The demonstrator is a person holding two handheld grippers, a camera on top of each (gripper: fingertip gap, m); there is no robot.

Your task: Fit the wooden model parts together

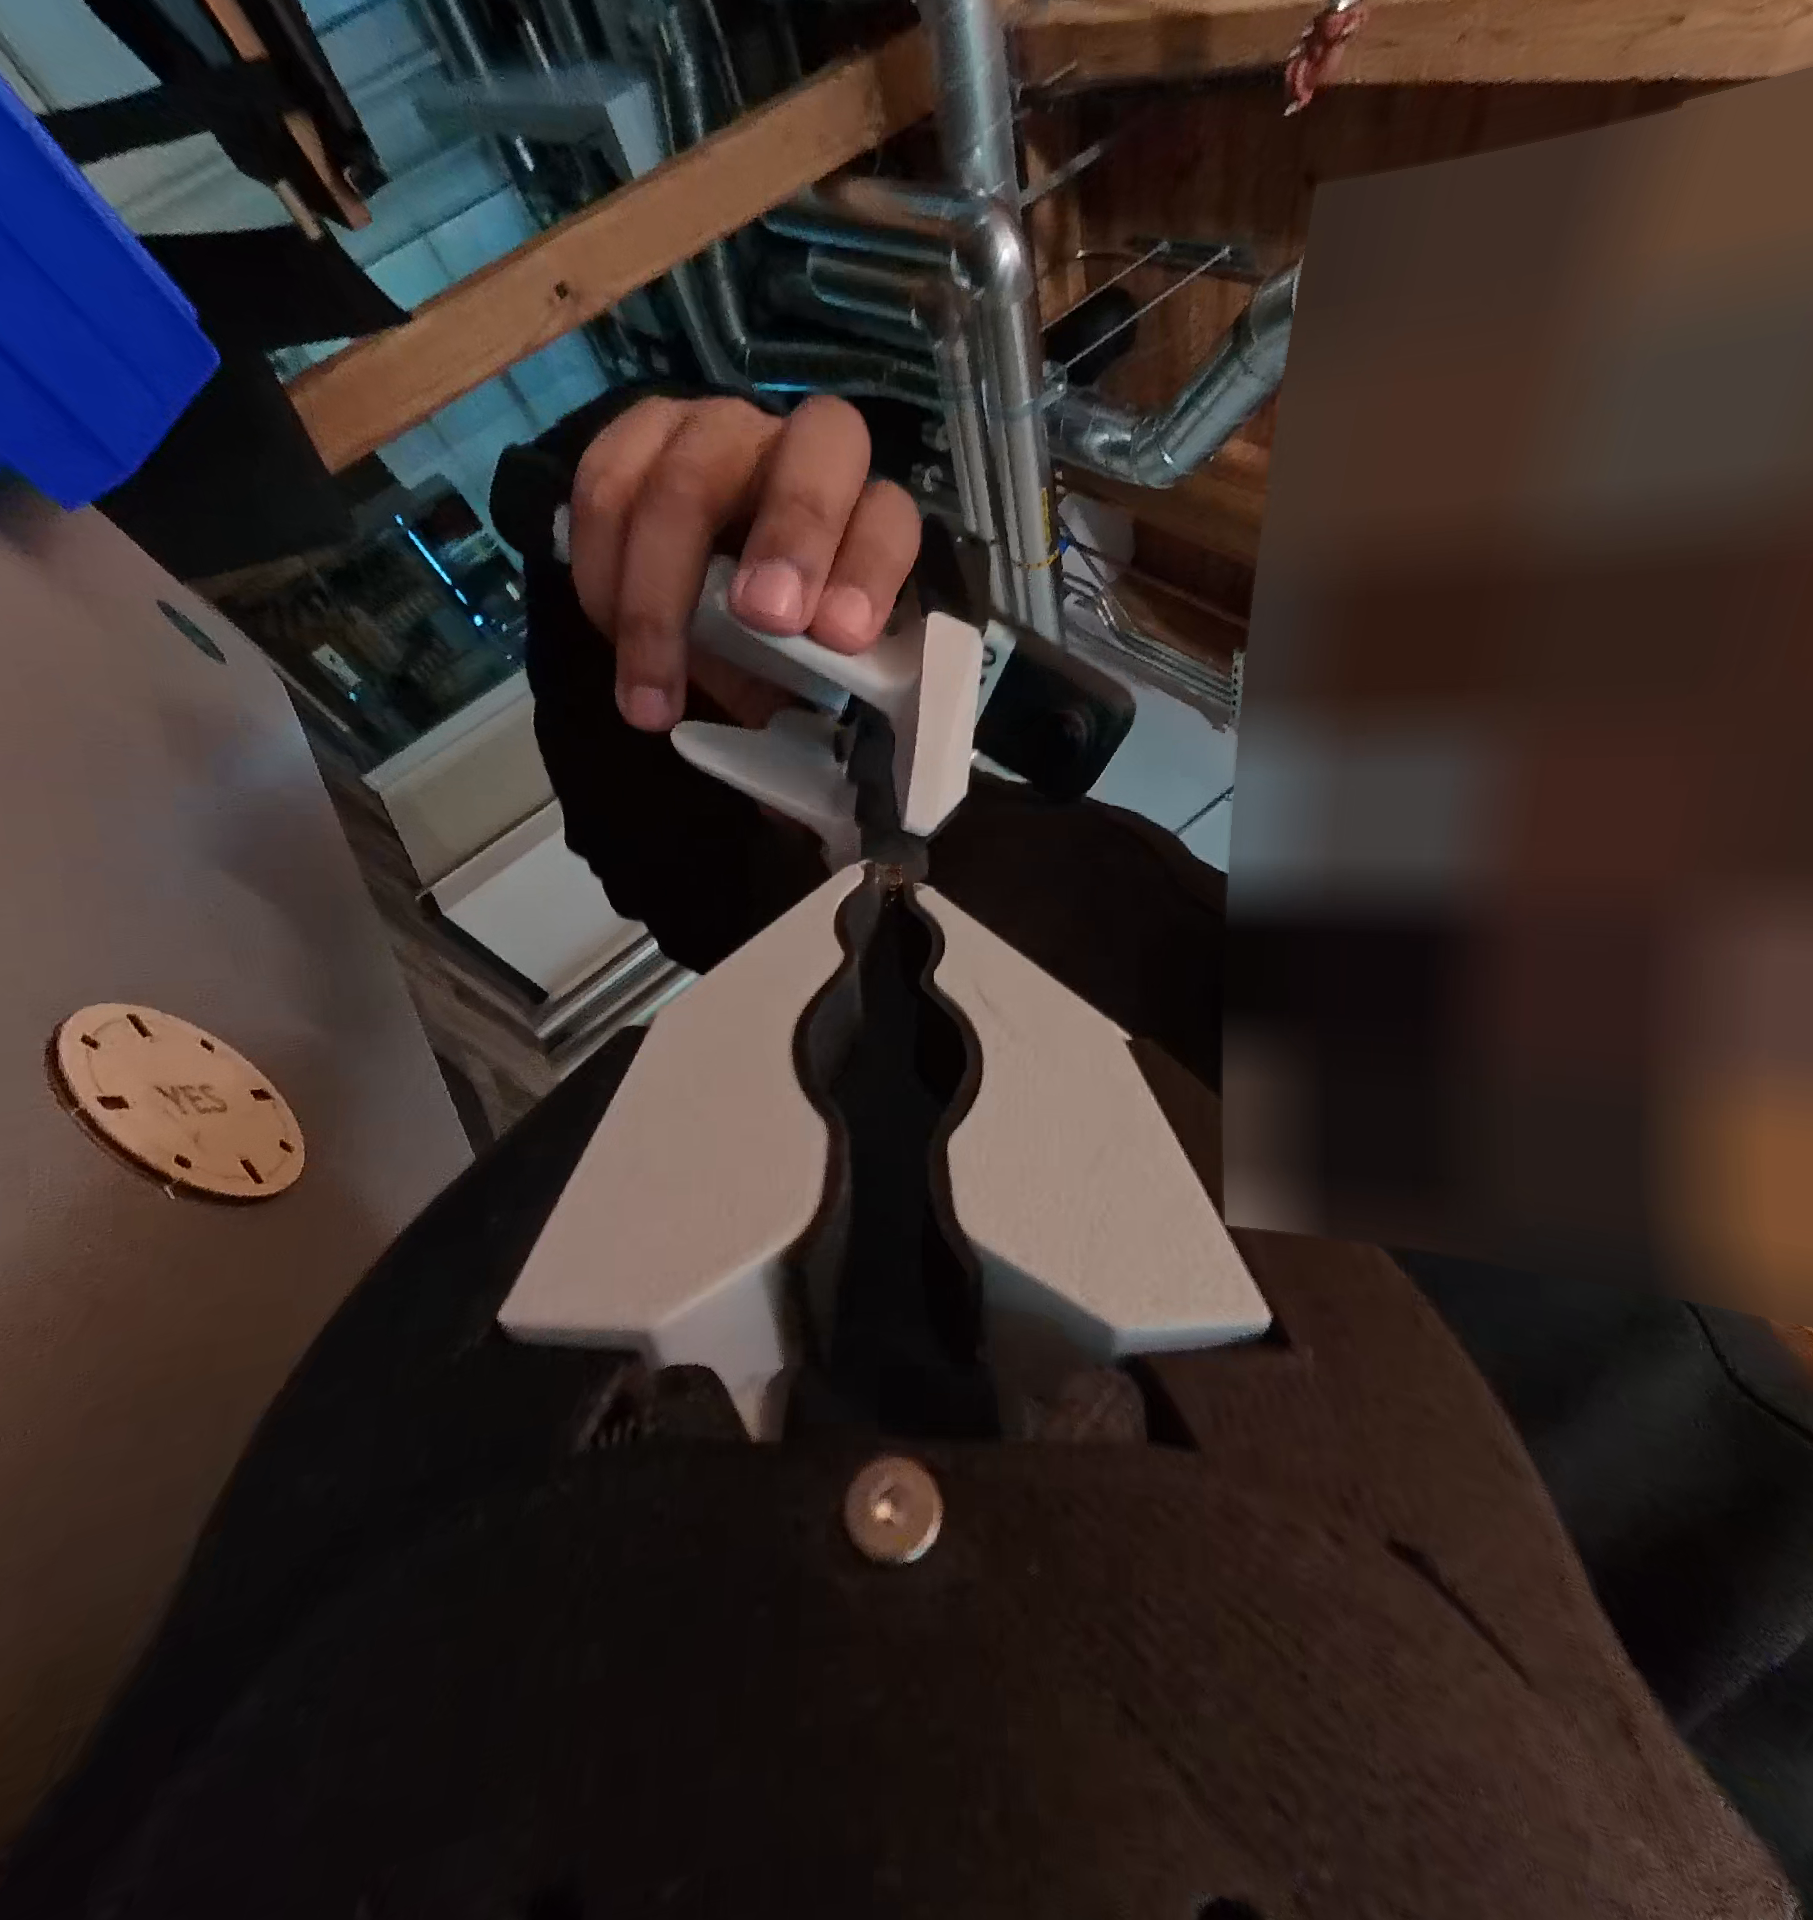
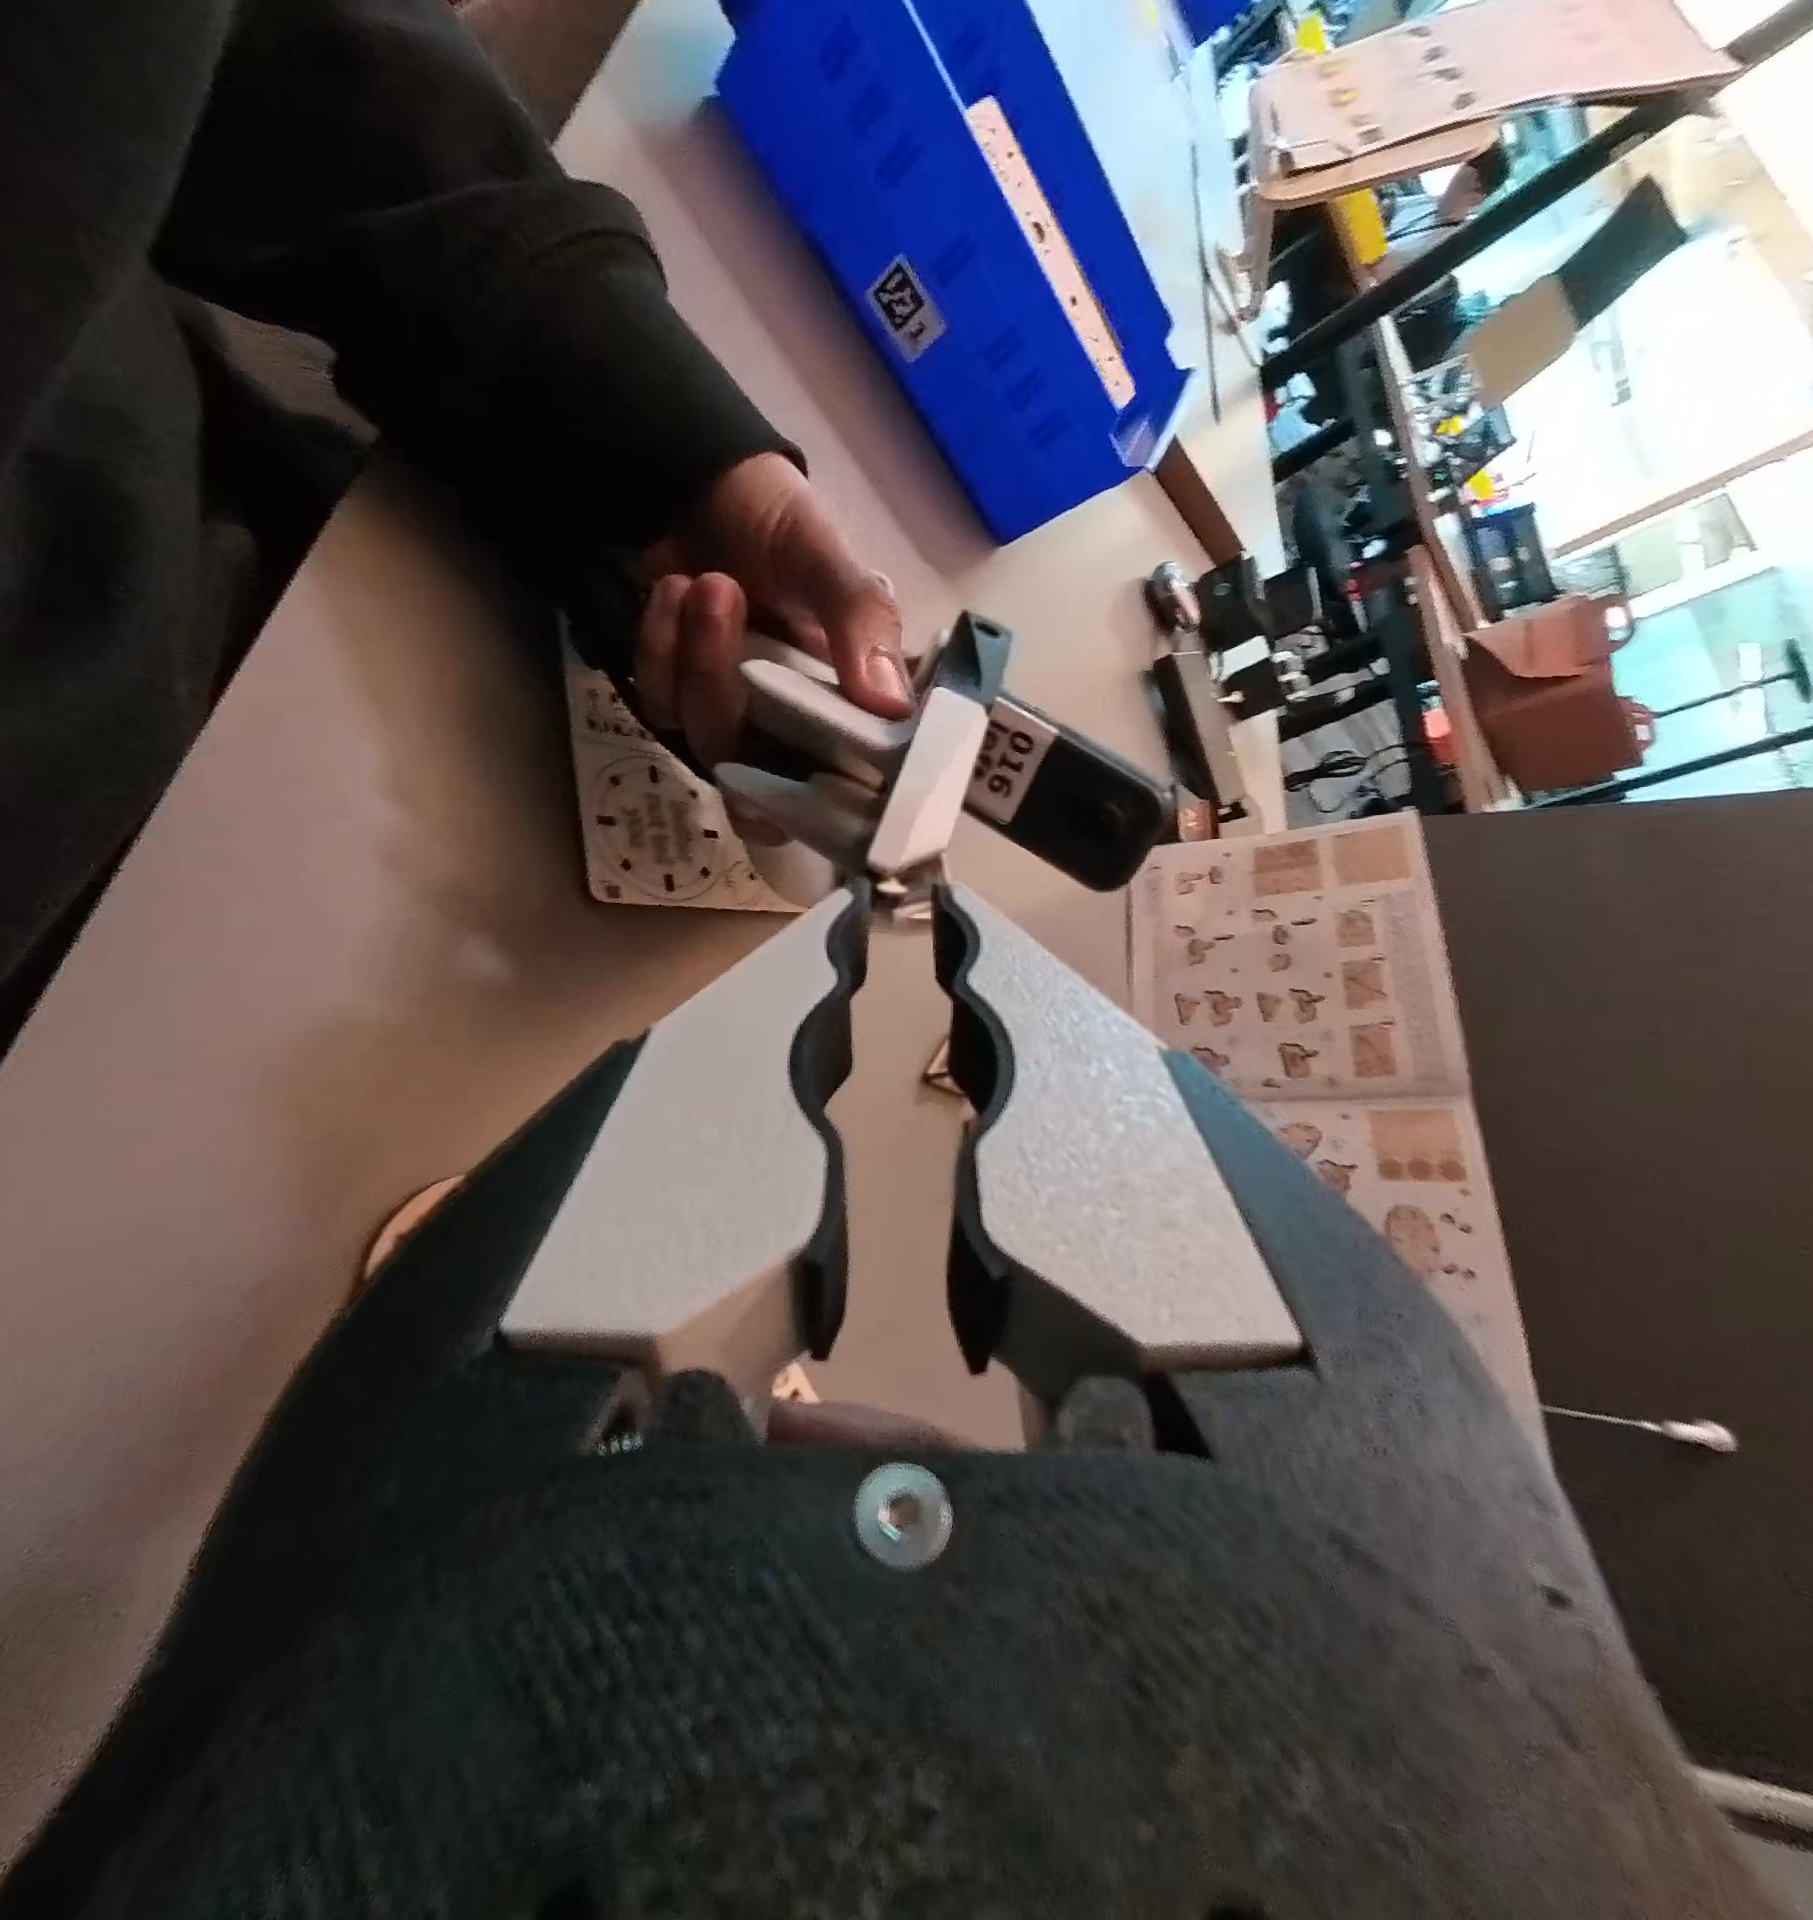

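**Two grippers meeting tip to tip over the table**

In the left wrist view we get ceiling pipes (image 1: 995, 312), a wooden beam (image 1: 611, 260) and a round wooden disc (image 1: 177, 1103) on the table (image 1: 102, 831). The right wrist view instead gives us a blue bin (image 2: 943, 239), a printed sheet (image 2: 1297, 987) and a wooden card (image 2: 653, 831).

Our left gripper (image 1: 886, 871) is pinched together at the tips on something tiny; we can't tell what. The right gripper (image 2: 897, 904) stands narrowly apart, a small metal bit right at its tips, contact unclear. Each hand (image 1: 736, 551) wraps a handle, tips nearly touching.
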